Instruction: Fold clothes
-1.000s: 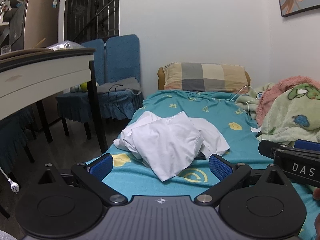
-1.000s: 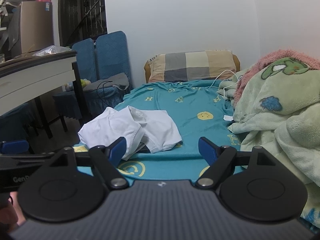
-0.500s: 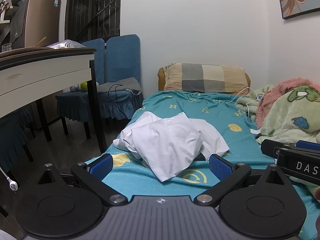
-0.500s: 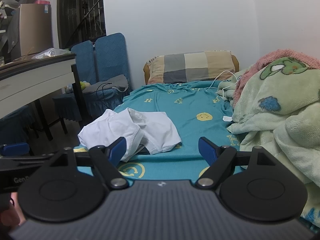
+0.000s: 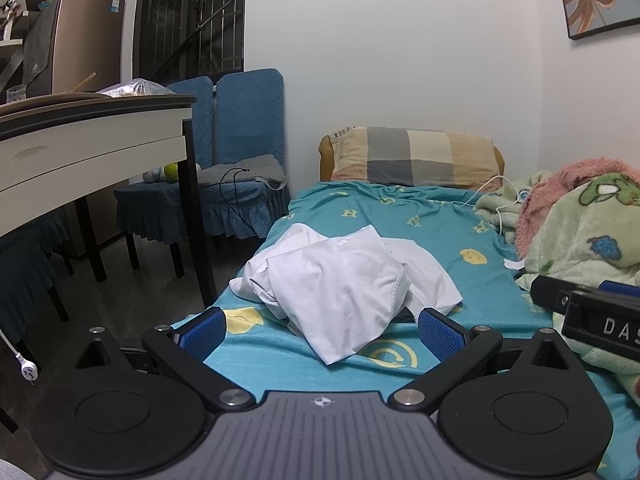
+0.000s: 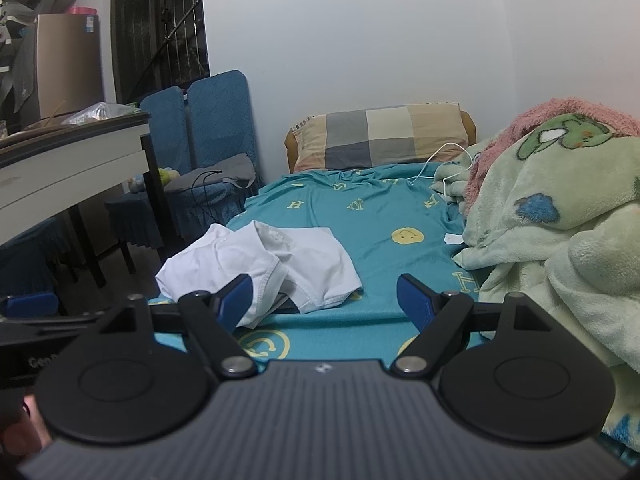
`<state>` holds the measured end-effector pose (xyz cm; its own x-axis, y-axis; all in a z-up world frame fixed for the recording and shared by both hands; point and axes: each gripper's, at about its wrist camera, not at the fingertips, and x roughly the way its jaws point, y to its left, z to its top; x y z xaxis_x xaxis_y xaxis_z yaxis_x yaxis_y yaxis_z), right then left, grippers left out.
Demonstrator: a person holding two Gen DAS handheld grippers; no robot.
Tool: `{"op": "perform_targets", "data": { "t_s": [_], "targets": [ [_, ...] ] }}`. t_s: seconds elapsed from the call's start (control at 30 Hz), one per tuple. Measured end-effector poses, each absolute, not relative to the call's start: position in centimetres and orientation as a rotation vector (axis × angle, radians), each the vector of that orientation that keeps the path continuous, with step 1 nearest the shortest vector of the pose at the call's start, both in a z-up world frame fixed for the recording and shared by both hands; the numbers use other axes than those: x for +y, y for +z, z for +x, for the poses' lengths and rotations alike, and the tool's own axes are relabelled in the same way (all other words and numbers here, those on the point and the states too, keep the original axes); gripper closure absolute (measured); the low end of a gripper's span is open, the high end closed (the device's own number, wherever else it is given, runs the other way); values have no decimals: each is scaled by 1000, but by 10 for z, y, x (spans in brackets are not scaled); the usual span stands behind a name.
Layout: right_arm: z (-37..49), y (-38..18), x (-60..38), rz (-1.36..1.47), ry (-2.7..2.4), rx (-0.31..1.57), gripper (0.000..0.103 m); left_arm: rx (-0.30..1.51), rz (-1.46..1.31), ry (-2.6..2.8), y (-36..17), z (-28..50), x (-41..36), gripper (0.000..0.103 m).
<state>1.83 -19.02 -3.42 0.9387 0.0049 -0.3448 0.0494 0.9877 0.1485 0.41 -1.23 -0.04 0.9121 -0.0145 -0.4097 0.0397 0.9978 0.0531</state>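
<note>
left claw (image 5: 322, 330) gaping wide, gripping nothing | right claw (image 6: 325, 298) spread wide too, empty, its body reading "DAS" | white garment (image 5: 344, 280) lying crumpled ahead on the teal sheet (image 5: 420, 216) printed with yellow letters, bed's near left part

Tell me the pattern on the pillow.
Checked blocks of grey, cream and tan on the pillow; clearest in the left wrist view.

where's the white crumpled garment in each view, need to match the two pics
Left wrist view: the white garment lies centre frame on the teal sheet, just beyond and between the open left claw fingers.
Right wrist view: the garment sits left of centre, partly behind the right claw's left finger.
Shared landmark: the checked pillow against the far wall.
</note>
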Motion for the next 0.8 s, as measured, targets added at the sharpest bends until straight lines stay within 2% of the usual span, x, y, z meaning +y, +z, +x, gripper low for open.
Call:
{"op": "perform_targets", "data": {
  "t_s": [0.3, 0.5, 0.57, 0.67, 0.8],
  "targets": [
    [13, -32, -202, 180, -107, 349, 22, 453, 180, -68, -16, 21, -32, 1],
    [5, -33, -223, 259, -177, 351, 22, 462, 448, -127, -37, 78, -70, 9],
    [7, -33, -229, 286, -194, 347, 22, 467, 529, -155, -49, 101, -83, 14],
    [15, -34, -234, 281, -229, 337, 22, 489, 590, -177, -68, 135, -102, 27],
    [30, -38, -241, 266, -265, 336, 22, 530, 632, -218, -98, 171, -121, 33]
  ]
}}
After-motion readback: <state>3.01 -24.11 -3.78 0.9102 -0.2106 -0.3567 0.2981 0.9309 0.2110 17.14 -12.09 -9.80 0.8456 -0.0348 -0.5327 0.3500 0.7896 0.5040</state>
